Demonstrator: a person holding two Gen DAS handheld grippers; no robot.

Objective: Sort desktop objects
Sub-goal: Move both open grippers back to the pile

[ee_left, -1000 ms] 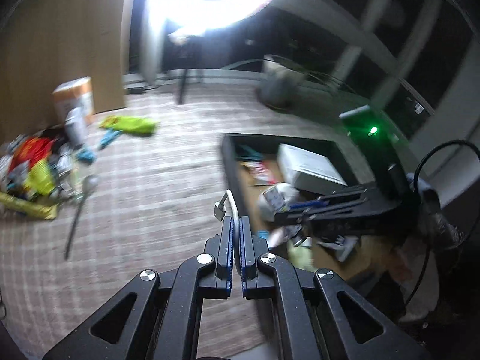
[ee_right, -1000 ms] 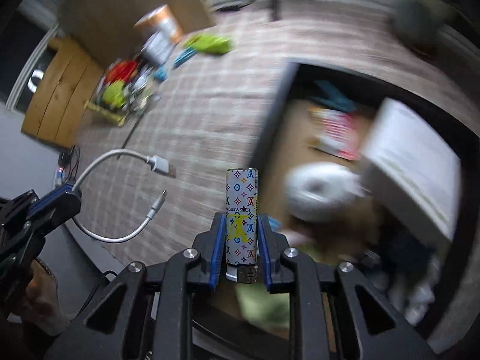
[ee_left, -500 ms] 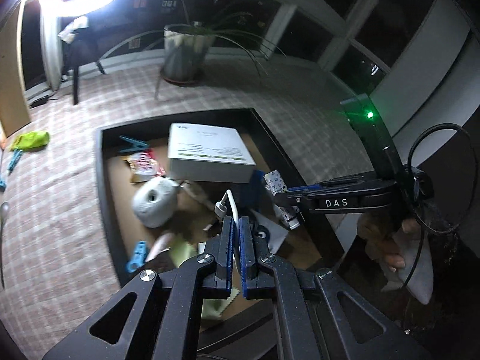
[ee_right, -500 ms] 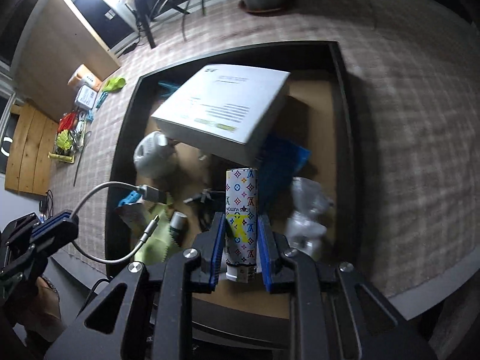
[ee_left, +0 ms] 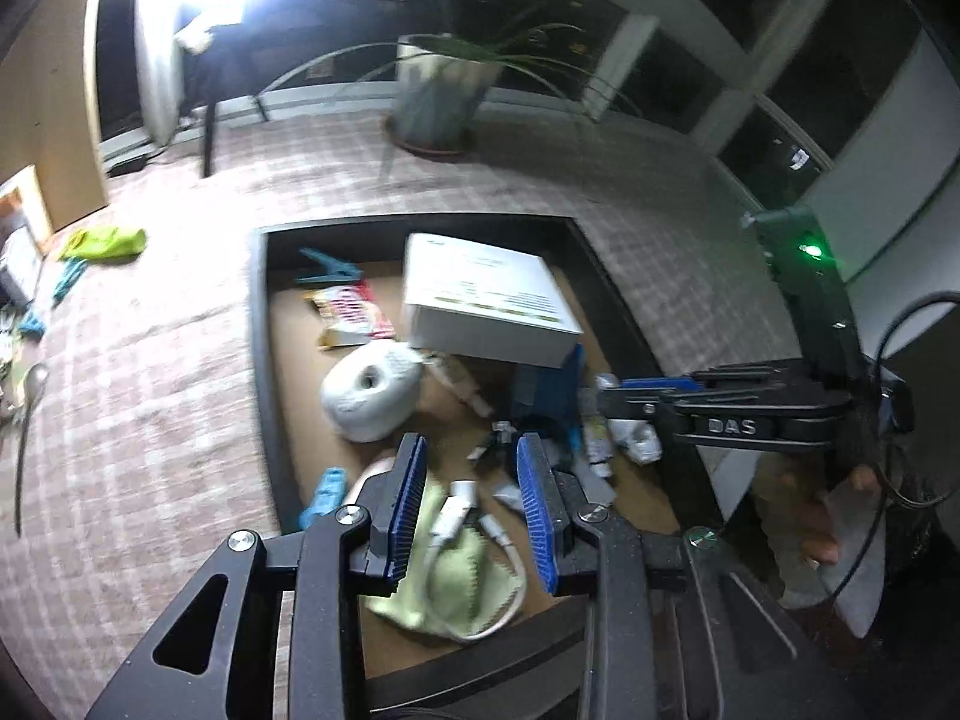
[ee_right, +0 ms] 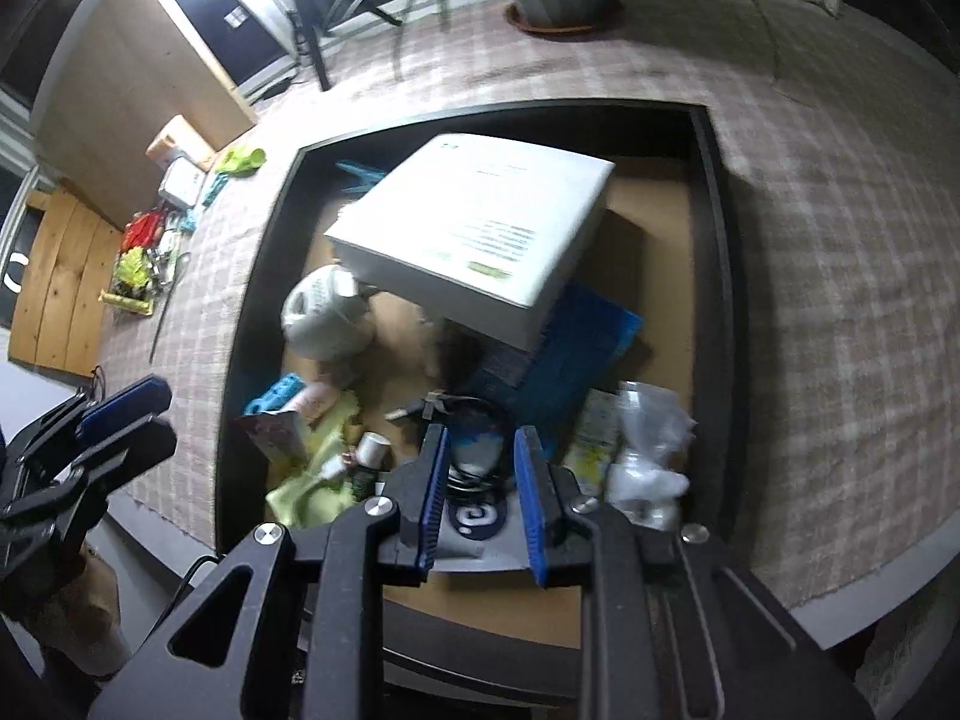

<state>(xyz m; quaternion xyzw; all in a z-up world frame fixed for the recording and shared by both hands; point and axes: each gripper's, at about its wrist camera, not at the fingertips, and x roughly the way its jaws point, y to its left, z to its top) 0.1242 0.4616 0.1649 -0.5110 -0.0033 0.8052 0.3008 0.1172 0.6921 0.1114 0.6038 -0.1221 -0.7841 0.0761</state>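
Black tray (ee_right: 714, 252) on the checked worktop (ee_left: 150, 390), crowded. Inside: white box (ee_right: 480, 234) far centre, tilted over a blue item (ee_right: 582, 354); white yarn ball (ee_left: 372, 387) left of it; teal clip (ee_left: 327, 267) and a red-and-white packet (ee_left: 351, 318) at the far left corner; crumpled clear bag (ee_right: 651, 438) near right.

Left gripper (ee_left: 471, 495): fingers (ee_left: 408, 510) opening, nothing pressed between them; the white cable (ee_left: 456, 516) lies below the gap on a yellow-green cloth (ee_left: 462, 588) at the tray's near edge.

Right gripper (ee_right: 480, 498): fingers apart, empty, over the near-centre clutter (patterned lighter not clearly made out among it, blurred).

Free room: bare brown tray floor at the far right corner (ee_right: 654, 210); open worktop left and right of the tray. Loose pile (ee_right: 141, 258) sits far left on the worktop, well apart from the tray. Potted plant (ee_left: 441, 102) stands beyond the tray's far edge.
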